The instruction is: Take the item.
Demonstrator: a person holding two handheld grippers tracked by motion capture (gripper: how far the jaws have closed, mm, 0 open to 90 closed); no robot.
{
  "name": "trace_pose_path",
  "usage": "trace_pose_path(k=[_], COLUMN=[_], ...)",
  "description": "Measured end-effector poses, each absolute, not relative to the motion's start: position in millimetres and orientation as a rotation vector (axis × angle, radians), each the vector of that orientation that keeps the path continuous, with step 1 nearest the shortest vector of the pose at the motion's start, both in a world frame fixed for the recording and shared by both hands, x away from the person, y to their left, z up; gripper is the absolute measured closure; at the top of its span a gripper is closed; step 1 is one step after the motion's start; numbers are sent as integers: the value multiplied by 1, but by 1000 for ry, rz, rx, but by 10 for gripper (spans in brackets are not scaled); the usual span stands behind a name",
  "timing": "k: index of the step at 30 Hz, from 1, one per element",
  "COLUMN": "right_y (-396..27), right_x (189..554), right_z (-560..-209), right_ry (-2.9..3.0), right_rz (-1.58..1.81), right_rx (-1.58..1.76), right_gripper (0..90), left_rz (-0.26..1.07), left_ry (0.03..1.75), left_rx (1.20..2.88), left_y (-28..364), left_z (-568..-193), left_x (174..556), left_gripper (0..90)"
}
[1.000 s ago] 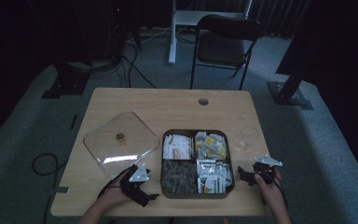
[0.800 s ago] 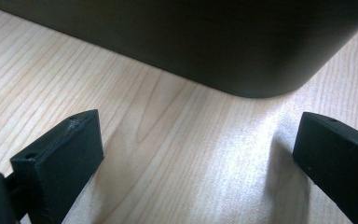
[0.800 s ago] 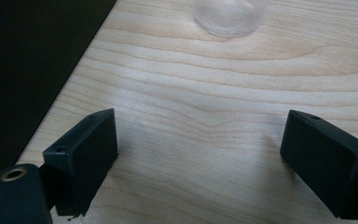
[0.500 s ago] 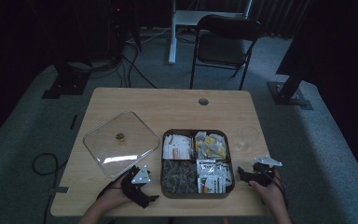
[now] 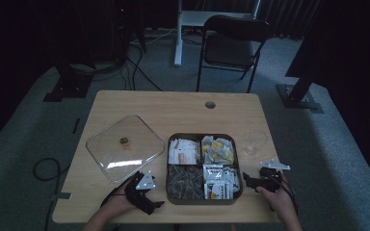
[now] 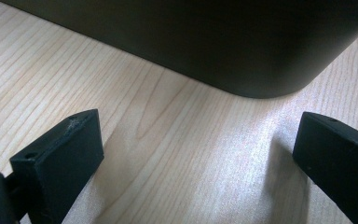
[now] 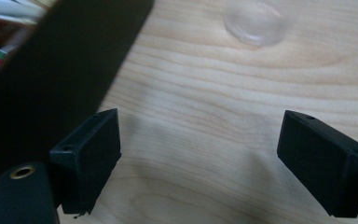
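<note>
high view: both grippers rest open and empty beside the dark tray [image 5: 238, 166] of tea sachets, left gripper [image 5: 147, 199] at its 8 o'clock, right gripper [image 5: 250, 182] at 4. i judge picking hasn't begun; next, reach in. clear lid [image 5: 120, 147] lies at 9, glass cup [image 5: 255, 142] at 2, nothing blocking.

— What's on my surface [image 5: 173, 108]?
— I see the four-compartment tray [image 5: 238, 166] at the front middle with packets in each section, the lid [image 5: 123, 147] just left of it, the glass [image 5: 255, 142] just right.
— And my tools?
— Left tool [image 5: 149, 199] sits front-left of the tray, right tool [image 5: 250, 182] just beside its right wall.
</note>
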State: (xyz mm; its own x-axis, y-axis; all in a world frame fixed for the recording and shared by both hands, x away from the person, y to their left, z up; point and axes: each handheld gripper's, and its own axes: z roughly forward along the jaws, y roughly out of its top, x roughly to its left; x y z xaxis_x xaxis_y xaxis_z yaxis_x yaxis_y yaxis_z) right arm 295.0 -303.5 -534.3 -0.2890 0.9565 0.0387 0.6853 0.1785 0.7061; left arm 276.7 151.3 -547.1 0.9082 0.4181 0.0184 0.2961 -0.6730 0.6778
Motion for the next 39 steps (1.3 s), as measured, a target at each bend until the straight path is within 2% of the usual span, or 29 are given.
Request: trace_pose_path(k=[12, 26, 39], right_y=[-296, -277, -255], right_x=[296, 307, 322], right_z=[-508, -480, -471], right_ry=[2035, 2059, 2138], right_rz=[942, 1006, 1029], right_rx=[1484, 1364, 1191], right_gripper=[147, 214, 266], left_rz=[223, 222, 223], left_ry=[505, 505, 503], left_rx=[2354, 2352, 2354], left_y=[151, 151, 152], left_z=[-547, -547, -547], left_x=[277, 277, 277], left_gripper=[17, 17, 17])
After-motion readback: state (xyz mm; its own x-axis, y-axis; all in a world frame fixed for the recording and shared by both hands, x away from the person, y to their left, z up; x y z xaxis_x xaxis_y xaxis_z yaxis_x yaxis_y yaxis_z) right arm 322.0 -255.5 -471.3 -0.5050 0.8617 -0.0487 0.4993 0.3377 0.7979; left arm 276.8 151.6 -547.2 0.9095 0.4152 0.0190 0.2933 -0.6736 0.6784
